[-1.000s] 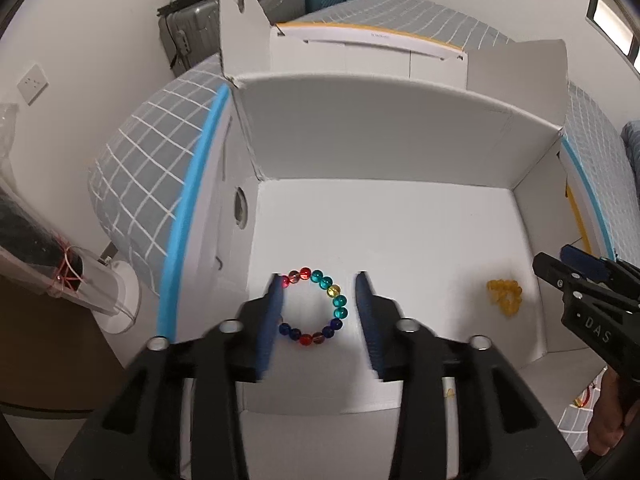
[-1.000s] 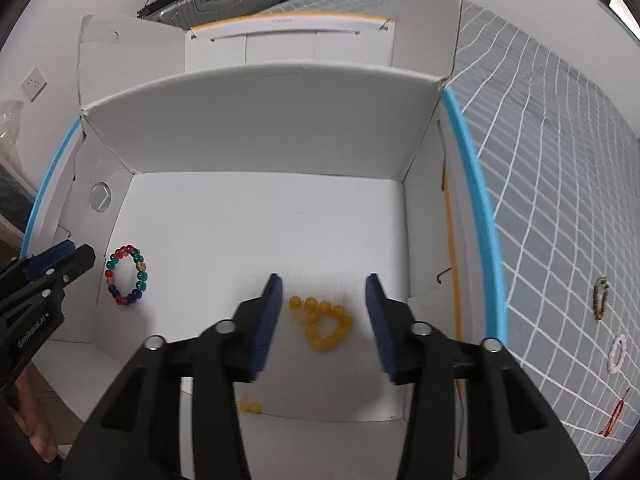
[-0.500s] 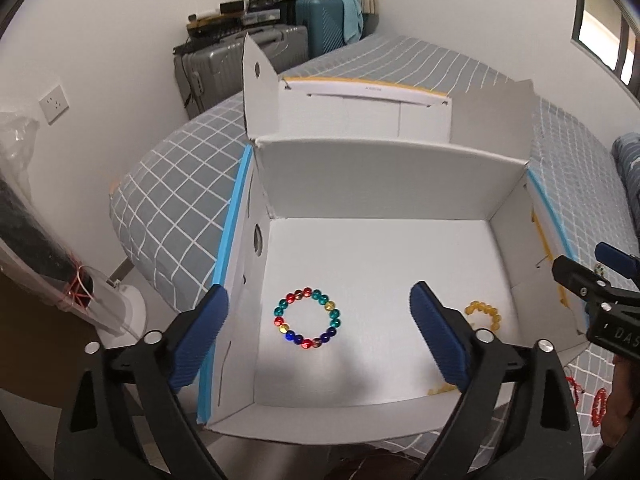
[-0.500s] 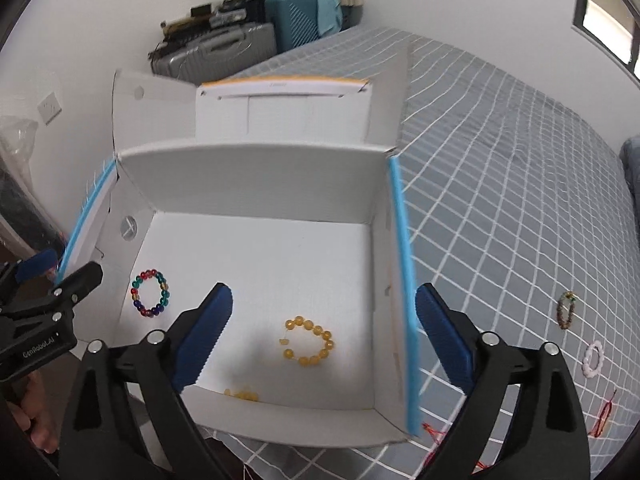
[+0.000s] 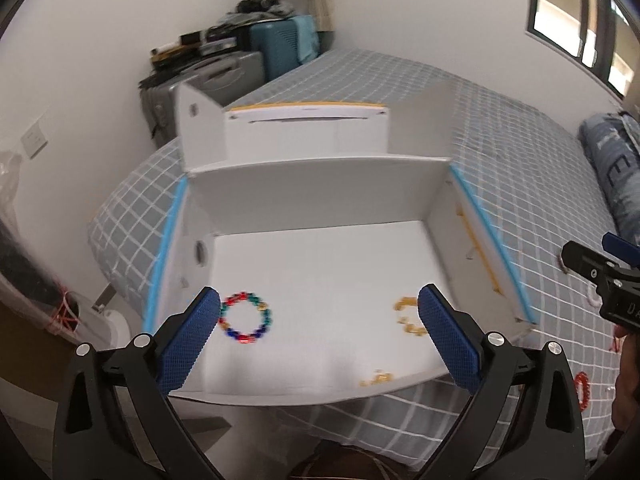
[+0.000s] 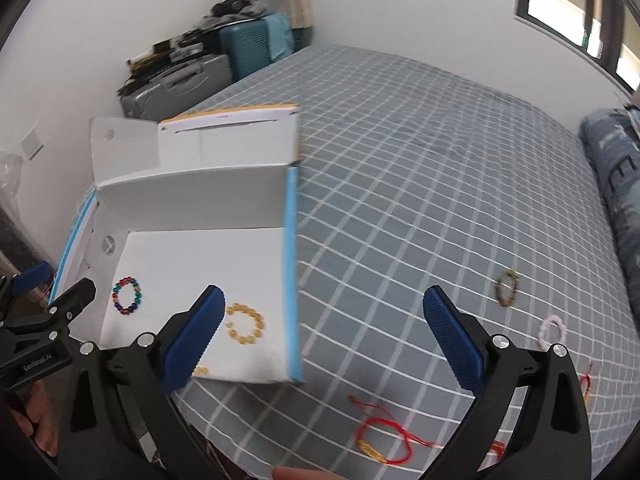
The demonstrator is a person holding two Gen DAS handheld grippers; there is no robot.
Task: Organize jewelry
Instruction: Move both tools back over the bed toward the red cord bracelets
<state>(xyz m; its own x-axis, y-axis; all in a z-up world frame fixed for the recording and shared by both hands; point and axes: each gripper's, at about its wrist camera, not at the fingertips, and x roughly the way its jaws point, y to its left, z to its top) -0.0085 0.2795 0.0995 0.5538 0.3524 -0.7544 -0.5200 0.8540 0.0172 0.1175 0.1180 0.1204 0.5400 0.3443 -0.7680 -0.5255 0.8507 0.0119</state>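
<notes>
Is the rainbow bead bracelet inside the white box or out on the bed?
Inside. The rainbow bracelet lies flat on the white box floor, near its left wall, nothing gripping it.

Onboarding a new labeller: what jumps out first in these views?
The white box on the checked bed, with a multicolour bracelet and a yellow bracelet on its floor. Loose bracelets lie on the bed to its right, notably a red one. Both grippers are open, empty.

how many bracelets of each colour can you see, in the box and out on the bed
multicoloured bracelet: 1
yellow bracelet: 1
dark bracelet: 1
pink bracelet: 1
red cord bracelet, plus a second red one half hidden: 2
total: 6
small yellow clump: too blurred, not counted
</notes>
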